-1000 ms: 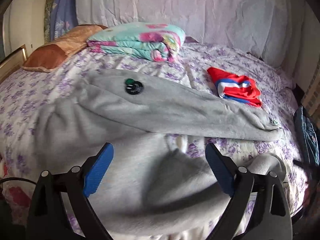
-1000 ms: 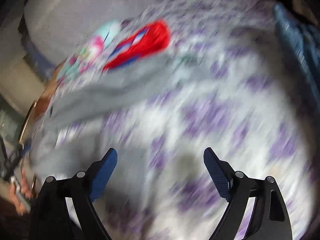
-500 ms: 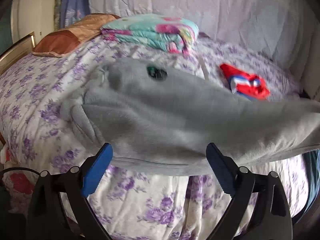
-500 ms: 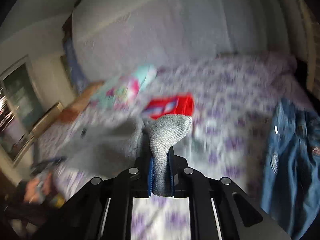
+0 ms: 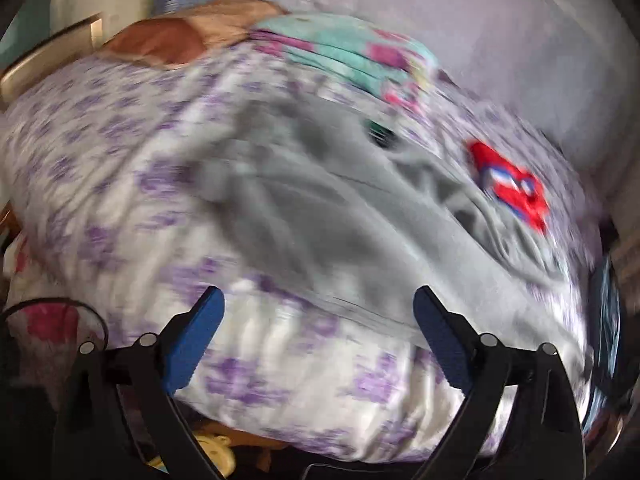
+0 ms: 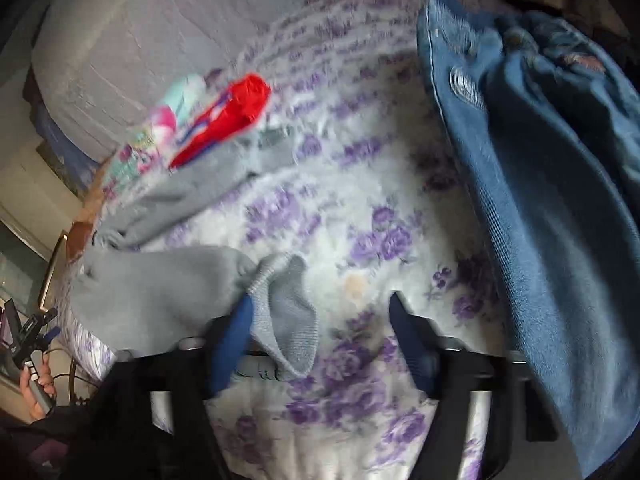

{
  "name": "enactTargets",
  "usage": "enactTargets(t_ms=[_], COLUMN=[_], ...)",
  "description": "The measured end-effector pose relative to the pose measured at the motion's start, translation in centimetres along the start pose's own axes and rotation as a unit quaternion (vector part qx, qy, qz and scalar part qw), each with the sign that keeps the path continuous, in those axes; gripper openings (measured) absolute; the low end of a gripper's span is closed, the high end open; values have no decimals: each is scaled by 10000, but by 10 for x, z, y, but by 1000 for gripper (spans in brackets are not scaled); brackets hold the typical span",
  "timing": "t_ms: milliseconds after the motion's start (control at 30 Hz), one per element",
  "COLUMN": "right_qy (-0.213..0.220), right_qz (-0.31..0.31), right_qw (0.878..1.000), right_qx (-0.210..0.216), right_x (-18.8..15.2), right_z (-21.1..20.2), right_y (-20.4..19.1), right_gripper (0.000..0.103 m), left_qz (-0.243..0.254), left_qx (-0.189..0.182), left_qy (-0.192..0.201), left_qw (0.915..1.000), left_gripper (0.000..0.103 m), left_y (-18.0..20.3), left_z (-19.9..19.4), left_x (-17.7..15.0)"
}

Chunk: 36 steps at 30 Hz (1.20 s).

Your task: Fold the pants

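Grey sweatpants (image 5: 340, 216) lie across the purple-flowered bed (image 5: 120, 152), one leg laid over the other, a dark round patch near the waist. My left gripper (image 5: 318, 322) is open and empty above the near edge of the pants. In the right wrist view a grey leg (image 6: 160, 280) ends in a ribbed cuff (image 6: 288, 320) that rests between the fingers (image 6: 232, 340) of my right gripper (image 6: 320, 336), which is open. The other leg (image 6: 200, 192) lies further back. Both views are blurred by motion.
Blue jeans (image 6: 540, 180) lie at the bed's right side. A folded red garment (image 5: 512, 192) and a folded teal-and-pink blanket (image 5: 348, 56) sit further back, with a brown pillow (image 5: 168, 40) at far left. The bed edge is just below my grippers.
My right gripper was shut on the grey cuff held in the air; now it is open and the cuff lies on the bed. The lifted leg has come down. My left gripper stays open.
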State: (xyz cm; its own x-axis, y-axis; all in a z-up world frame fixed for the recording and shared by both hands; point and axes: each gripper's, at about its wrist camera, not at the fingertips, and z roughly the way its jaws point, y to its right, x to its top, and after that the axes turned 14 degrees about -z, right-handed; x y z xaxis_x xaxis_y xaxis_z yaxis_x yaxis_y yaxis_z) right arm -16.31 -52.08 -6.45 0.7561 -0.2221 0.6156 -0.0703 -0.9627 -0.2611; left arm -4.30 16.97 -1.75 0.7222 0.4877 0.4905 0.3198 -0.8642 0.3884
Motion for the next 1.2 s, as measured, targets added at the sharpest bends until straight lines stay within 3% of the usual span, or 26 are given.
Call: enactTargets(t_ms=[67, 133, 200, 267, 300, 367, 400, 433, 467, 500, 600, 800, 867, 900, 933, 967, 1000, 1033, 1067, 1133, 1200], right_qy=[-57, -152, -166, 37, 102, 109, 57, 97, 147, 230, 486, 434, 69, -191, -523, -764, -790, -641, -481, 234, 629], right_qz=[22, -36, -212, -258, -228, -194, -140, -58, -70, -132, -256, -390, -422, -490, -553, -565, -545, -449, -399, -344, -291], right_qw=[9997, 9995, 9995, 9996, 9996, 9992, 9982, 9975, 9976, 9978, 9966, 9967, 9981, 9981, 9971, 9949, 9945, 9959, 9961, 9952, 9947], right_qx=[247, 258, 136, 74, 123, 328, 587, 700, 670, 611, 610, 562, 449, 317, 52, -333, -423, -450, -625, -885, -761], right_x=[-3, -10, -16, -20, -21, -20, -18, -18, -17, -14, -7, 1, -3, -5, -9, -13, -12, -9, -3, 17, 40], right_z=[14, 16, 24, 27, 27, 33, 37, 37, 35, 30, 9, -23, -14, -3, 10, 21, 23, 18, 11, -18, -28], right_y=[-9, -11, -19, -23, -20, -21, -19, -18, -19, -20, -26, -36, -37, -35, -34, -31, -28, -24, -22, -17, -13], right_gripper=[73, 73, 75, 74, 67, 31, 14, 12, 12, 11, 11, 11, 12, 21, 29, 29, 30, 34, 39, 73, 88], left_qz=[-288, -520, -744, -1016, -1046, -1076, -1150, -1108, -1059, -1060, -937, -449, -171, -60, 12, -64, -204, -276, -223, -140, 107], left_qx=[323, 420, 347, 217, 61, -78, -215, -464, -749, -966, -1141, -911, -604, -366, 12, 203, 298, 198, 284, 363, 274], left_qy=[-76, -434, -557, -354, -218, -262, -329, -370, -495, -589, -242, 22, -29, -208, -609, -862, -1072, -1087, -990, -621, -137], left_qw=[9990, 9968, 9951, 9940, 9943, 9938, 9926, 9921, 9903, 9879, 9887, 9948, 9980, 9991, 9981, 9960, 9936, 9935, 9944, 9973, 9995], left_gripper=[95, 94, 94, 97, 97, 95, 90, 60, 20, 17, 11, 10, 12, 13, 18, 28, 30, 33, 44, 46, 48], left_y=[-20, -32, -34, -31, -26, -19, -16, -11, -7, -3, 2, -4, -5, -9, -15, -28, -38, -43, -43, -37, -20], left_z=[13, 39, 56, 63, 65, 76, 81, 83, 84, 83, 60, 3, -3, 6, 26, 37, 47, 45, 35, 9, -25], left_x=[8, 9, 11, 14, 18, 22, 23, 23, 24, 24, 26, 14, 10, 10, 8, 6, 5, 5, 8, 13, 22])
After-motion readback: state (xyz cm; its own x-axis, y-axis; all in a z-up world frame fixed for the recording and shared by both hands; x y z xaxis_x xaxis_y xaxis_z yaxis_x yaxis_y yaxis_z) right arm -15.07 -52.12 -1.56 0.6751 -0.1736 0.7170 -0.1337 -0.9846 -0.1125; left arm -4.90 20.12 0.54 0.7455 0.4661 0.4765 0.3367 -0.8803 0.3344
